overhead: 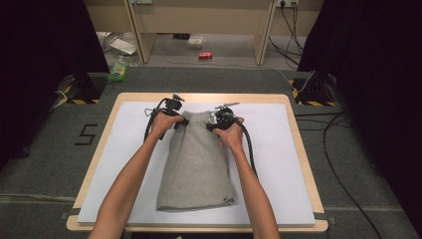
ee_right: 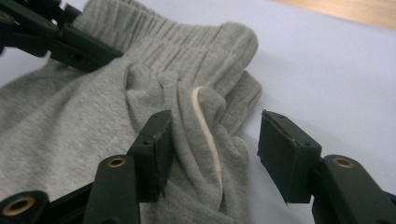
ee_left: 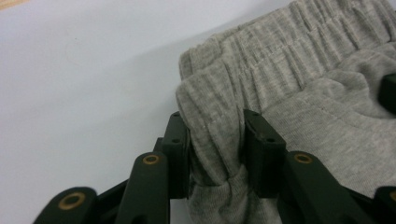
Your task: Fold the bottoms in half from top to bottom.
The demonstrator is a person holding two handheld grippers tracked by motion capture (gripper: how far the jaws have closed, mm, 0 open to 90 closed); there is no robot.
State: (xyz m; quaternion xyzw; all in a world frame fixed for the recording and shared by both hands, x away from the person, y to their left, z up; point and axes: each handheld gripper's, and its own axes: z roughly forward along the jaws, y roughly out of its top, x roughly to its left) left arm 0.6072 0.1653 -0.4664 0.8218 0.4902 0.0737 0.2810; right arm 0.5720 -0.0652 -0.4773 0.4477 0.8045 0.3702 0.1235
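Observation:
A pair of grey sweat shorts [overhead: 196, 164] lies folded lengthwise on the white sheet, with its elastic waistband at the far end. My left gripper [overhead: 181, 121] is at the waistband's left corner. In the left gripper view that gripper [ee_left: 215, 135] is shut on a bunched fold of the grey fabric [ee_left: 289, 60]. My right gripper [overhead: 214, 123] is at the waistband's right corner. In the right gripper view it [ee_right: 215, 135] stands open around crumpled fabric [ee_right: 70, 121] and a pale drawstring [ee_right: 205, 126]. One pad touches the cloth and the other stands apart from it. The left gripper [ee_right: 70, 44] shows beyond.
The white sheet [overhead: 278, 149] covers a wooden table [overhead: 302, 149], with bare sheet on both sides of the shorts. On the floor beyond are a red can [overhead: 205, 55], a green packet [overhead: 118, 71] and cables [overhead: 338, 174] at the right.

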